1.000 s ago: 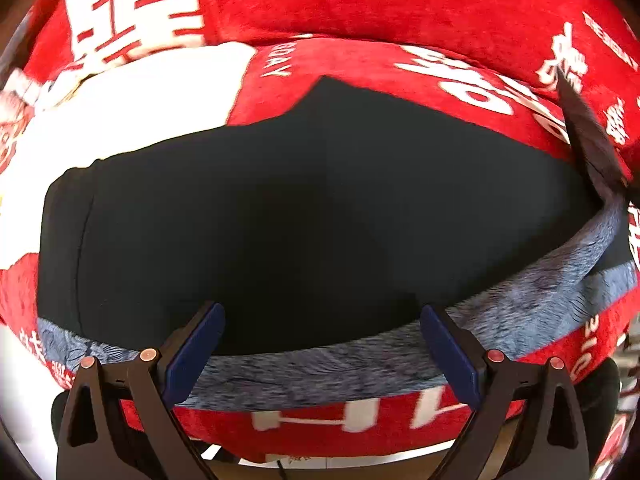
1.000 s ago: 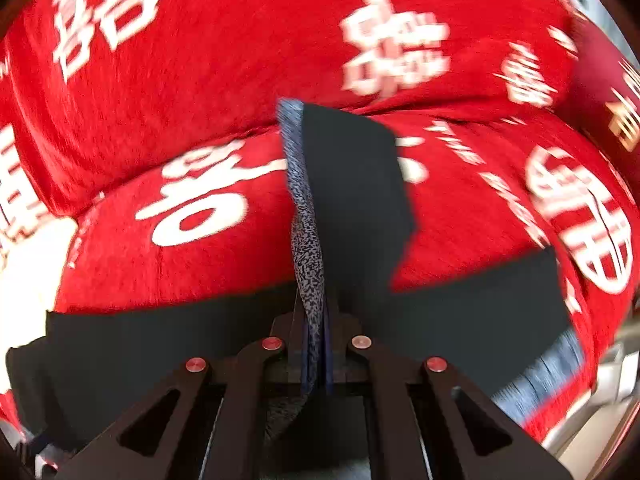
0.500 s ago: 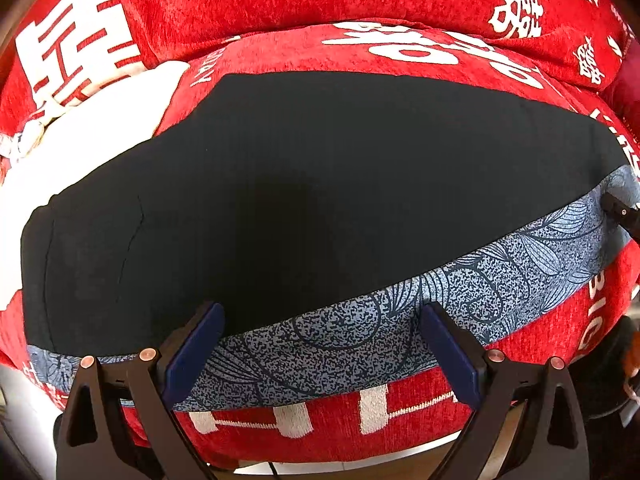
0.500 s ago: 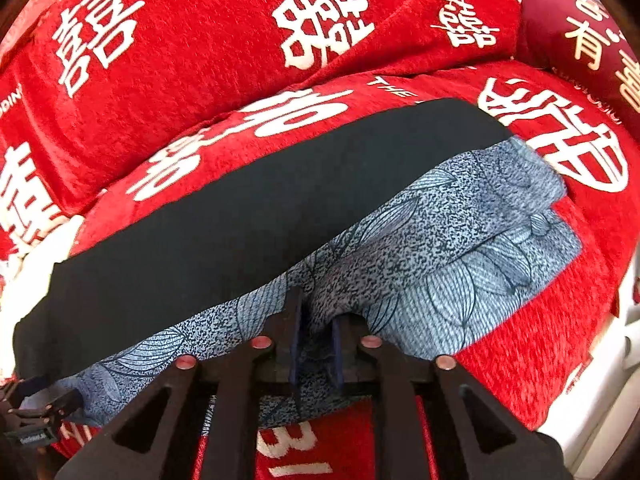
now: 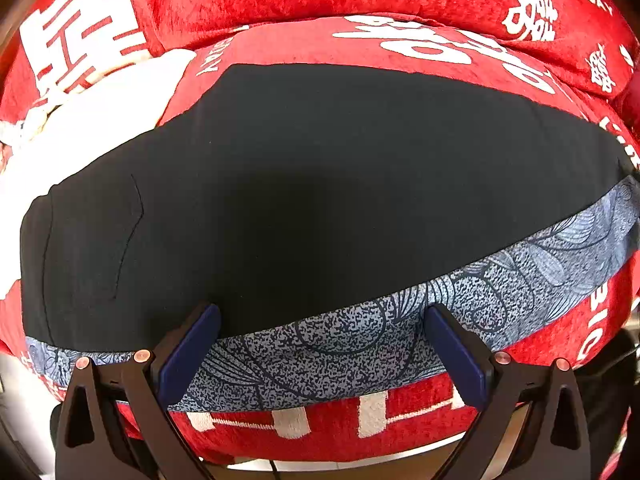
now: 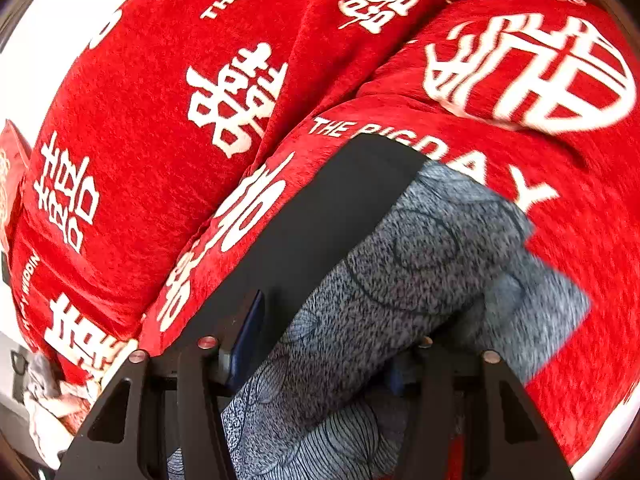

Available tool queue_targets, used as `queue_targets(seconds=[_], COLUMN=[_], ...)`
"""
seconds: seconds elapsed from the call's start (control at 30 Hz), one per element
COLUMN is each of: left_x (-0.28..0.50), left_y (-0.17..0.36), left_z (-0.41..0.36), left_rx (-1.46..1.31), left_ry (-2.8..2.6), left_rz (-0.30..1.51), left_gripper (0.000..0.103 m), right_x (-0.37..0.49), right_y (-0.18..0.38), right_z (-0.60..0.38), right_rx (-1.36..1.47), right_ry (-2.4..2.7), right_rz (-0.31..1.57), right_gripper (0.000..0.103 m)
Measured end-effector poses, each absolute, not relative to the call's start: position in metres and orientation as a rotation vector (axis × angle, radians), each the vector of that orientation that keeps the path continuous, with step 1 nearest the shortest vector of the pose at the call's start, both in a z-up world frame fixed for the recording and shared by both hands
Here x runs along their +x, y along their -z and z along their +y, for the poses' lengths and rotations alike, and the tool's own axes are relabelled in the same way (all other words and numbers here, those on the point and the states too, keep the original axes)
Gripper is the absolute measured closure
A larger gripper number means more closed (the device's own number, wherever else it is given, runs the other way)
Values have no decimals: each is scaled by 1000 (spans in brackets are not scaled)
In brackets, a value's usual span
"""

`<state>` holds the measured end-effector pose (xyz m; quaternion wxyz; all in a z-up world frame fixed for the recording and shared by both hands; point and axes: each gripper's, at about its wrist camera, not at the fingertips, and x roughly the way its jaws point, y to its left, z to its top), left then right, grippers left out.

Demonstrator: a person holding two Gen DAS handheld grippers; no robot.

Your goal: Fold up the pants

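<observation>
Black pants [image 5: 320, 200] now lie flat; right gripper [image 6: 324, 348] jaws just parted, printed edge [image 6: 420, 248] loose between; left gripper [image 5: 320, 344] gapes.

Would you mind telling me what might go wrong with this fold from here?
The pants' patterned layer lies bunched between the right gripper's jaws, which have just been opening and closing and stand apart; pulling away may drag it askew. The open left gripper hovers over the near hem by the cushion's front edge; a nudge might slide the pants off.
</observation>
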<state>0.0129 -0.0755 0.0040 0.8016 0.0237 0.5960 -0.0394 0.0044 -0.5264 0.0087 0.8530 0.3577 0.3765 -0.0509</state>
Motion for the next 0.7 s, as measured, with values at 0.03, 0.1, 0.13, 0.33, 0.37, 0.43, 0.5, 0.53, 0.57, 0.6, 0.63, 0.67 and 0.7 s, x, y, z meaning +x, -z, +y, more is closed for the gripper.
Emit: queue_targets(seconds=[0.03, 0.1, 0.13, 0.33, 0.37, 0.43, 0.5, 0.53, 0.57, 0.6, 0.63, 0.67, 0.7], left_x=[16, 27, 32, 47, 46, 44, 43, 43, 43, 42, 40, 41, 40], left_y=[-7, -15, -18, -24, -24, -20, -13, -10, -7, -4, -3, -3, -3], left_z=[-72, -59, -54, -57, -62, -72, -82, -87, -90, -95, -98, -99, -100], left_rx=[19, -83, -123, -165, -154, -133, -98, -75, -55, -14, 14, 27, 34], left_ry=[85, 57, 44, 41, 48, 65, 87, 93, 93, 84, 81, 83, 85], left_rz=[1284, 1289, 1293, 1314, 1315, 1323, 1344, 1354, 1359, 1358, 1350, 1344, 1339], left_gripper=[0, 0, 0, 0, 0, 0, 0, 0, 0, 0, 0, 0, 0], right_x=[7, 5, 2, -45, -50, -54, -43, -39, -34, -28, -25, -25, -27], right_y=[-15, -39, -52, -120, -122, -118, -96, -81, -62, -43, -30, -20, -15], right_z=[-525, -516, -511, -478, -478, -475, -480, -486, -491, -497, -501, -507, -515], right_rx=[726, 622, 570, 379, 374, 342, 294, 304, 324, 344, 361, 385, 435], right_ry=[89, 91, 92, 139, 145, 165, 195, 205, 210, 211, 206, 198, 185], right_rz=[805, 782, 768, 646, 641, 652, 719, 767, 821, 871, 895, 909, 908], right_gripper=[94, 95, 95, 95, 95, 95, 95, 95, 95, 95, 95, 95, 92])
